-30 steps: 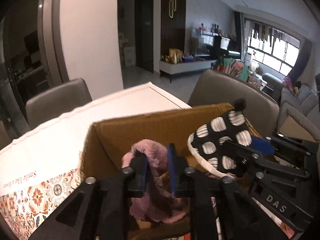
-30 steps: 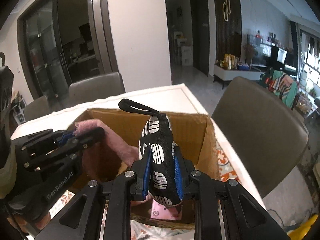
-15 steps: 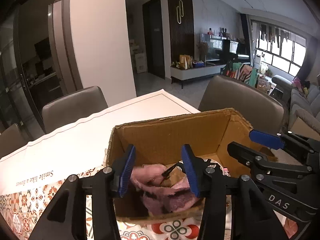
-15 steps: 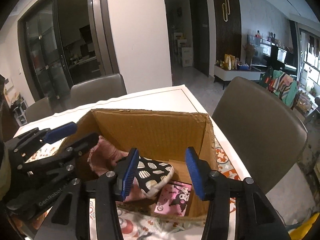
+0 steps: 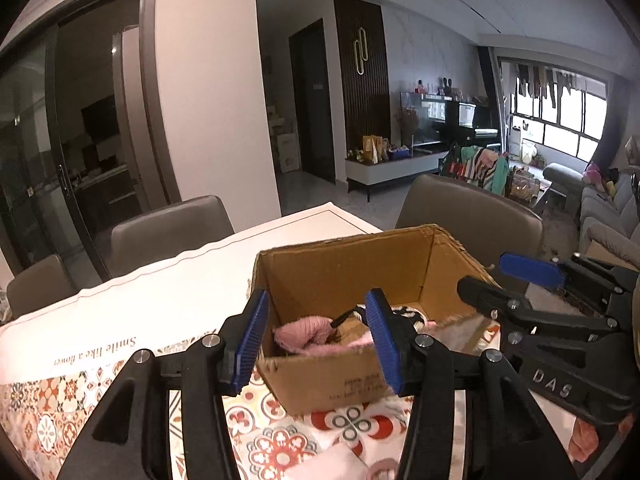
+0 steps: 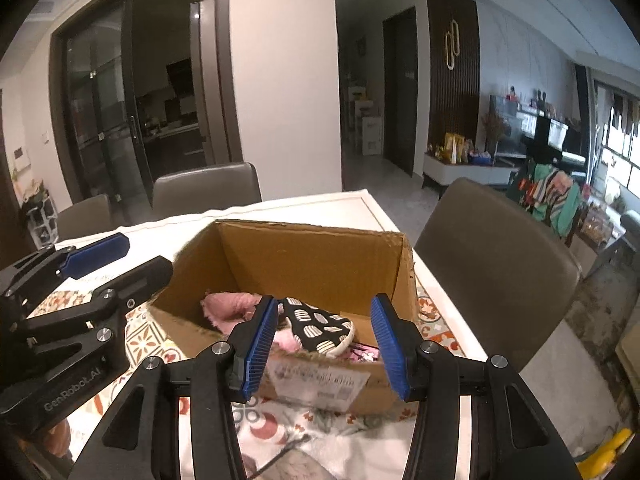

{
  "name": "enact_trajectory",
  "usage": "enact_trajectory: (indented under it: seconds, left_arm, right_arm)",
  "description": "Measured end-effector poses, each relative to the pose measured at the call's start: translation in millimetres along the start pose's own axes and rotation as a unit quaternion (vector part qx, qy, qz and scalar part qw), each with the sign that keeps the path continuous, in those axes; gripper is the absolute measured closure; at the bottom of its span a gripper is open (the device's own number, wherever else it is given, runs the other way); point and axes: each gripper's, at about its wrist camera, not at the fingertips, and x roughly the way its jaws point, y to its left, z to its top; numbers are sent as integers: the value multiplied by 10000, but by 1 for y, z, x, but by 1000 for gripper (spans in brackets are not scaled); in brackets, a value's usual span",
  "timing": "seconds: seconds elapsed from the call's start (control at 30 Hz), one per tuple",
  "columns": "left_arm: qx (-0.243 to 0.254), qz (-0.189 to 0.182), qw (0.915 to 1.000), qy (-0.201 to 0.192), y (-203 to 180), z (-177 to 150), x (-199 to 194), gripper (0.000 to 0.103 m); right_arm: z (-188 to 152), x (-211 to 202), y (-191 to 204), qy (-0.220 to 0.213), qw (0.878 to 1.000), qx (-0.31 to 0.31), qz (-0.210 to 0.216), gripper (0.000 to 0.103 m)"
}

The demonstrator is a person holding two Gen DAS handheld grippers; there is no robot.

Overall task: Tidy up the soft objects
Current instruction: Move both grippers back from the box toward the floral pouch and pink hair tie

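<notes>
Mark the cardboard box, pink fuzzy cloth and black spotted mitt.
cardboard box [image 6: 316, 264], right wrist view, inner back wall.
pink fuzzy cloth [image 6: 230, 306], right wrist view, its bunched top.
black spotted mitt [image 6: 320, 324], right wrist view, middle of the patterned face.

Both tools, left [image 5: 316, 336] and right [image 6: 324, 332], now stand open and drawn back from the box [image 6: 304, 256]; the pink cloth [image 6: 230, 306] and spotted mitt [image 6: 320, 324], released, lie inside.

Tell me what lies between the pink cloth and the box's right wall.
In the right wrist view, the spotted mitt lies between the pink cloth and the box's right wall, partly on the cloth.
</notes>
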Motion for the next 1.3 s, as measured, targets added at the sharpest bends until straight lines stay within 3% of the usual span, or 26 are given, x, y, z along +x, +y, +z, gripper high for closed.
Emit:
enact_trajectory:
  seconds: [0.57, 0.93, 1.3]
  left_arm:
    - [-68, -55, 10000, -13, -6, -54, -52, 53]
    - [-126, -126, 9994, 285, -12, -95, -62, 53]
    - [-99, -320, 9971, 687, -18, -124, -47, 53]
  right_arm:
    - [-40, -66, 16, -431, 9985, 38, -321, 53]
    - [-80, -77, 17, -237, 9987, 258, -364, 53]
    - [-110, -68, 9, 139, 9978, 539, -353, 53]
